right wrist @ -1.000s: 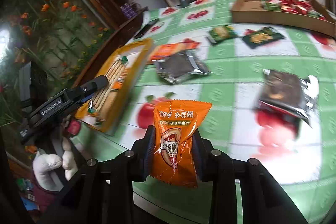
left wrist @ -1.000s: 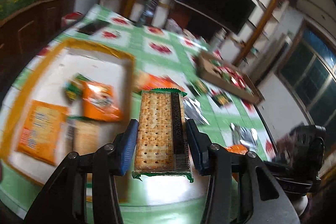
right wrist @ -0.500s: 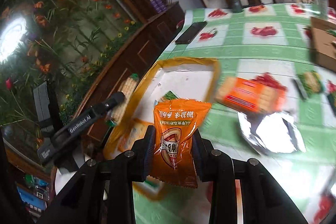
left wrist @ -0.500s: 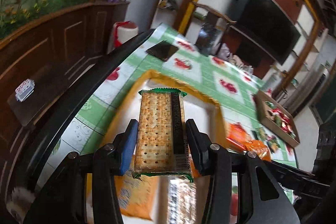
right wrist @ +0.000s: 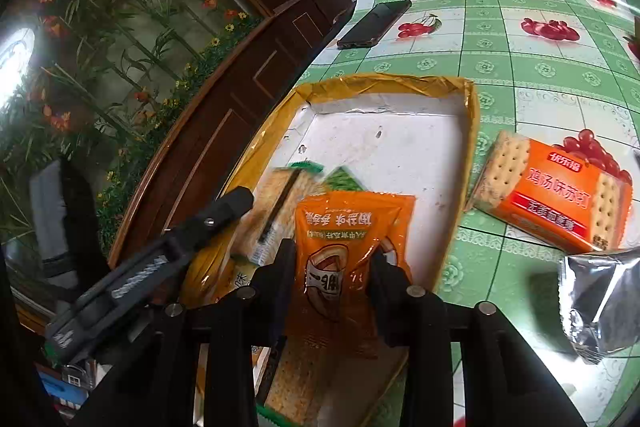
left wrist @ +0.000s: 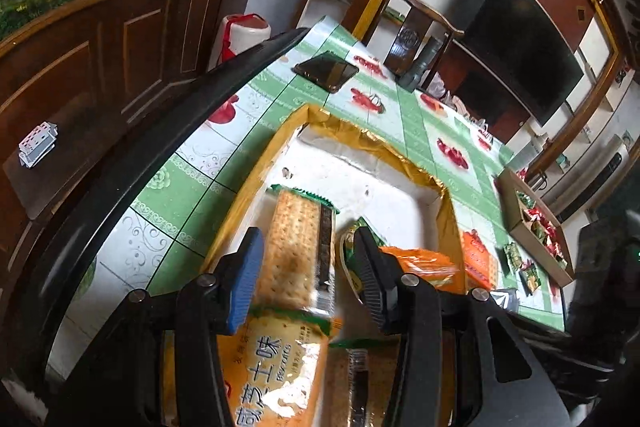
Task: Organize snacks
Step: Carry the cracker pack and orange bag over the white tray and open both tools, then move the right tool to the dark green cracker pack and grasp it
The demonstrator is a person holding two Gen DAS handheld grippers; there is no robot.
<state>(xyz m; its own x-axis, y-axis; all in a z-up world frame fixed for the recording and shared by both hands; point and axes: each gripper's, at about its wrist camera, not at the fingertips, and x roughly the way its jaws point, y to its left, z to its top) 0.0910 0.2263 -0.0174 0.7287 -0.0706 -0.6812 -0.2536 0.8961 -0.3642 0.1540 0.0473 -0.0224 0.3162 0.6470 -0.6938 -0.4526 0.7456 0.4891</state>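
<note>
Left tool (left wrist: 306, 267): jaws just opening, gaps on both sides of the blurred cracker pack (left wrist: 298, 251) lying over the yellow-rimmed tray (left wrist: 376, 139). Right tool (right wrist: 332, 281): jaws also just opening with the orange snack bag (right wrist: 348, 239) between them; contact unclear, bag's lower end hidden. Tray's near edge is cut off.

"鸡汤味苏打" on orange cracker pack (right wrist: 560, 195)

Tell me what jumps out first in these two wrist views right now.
The gold-rimmed tray near the table's edge, both grippers over it. The left gripper, jaws just opening, has the cracker pack loose between its fingers; the right gripper, also opening, frames the orange snack packet. An orange cracker box lies outside the tray on the green tablecloth.
</note>
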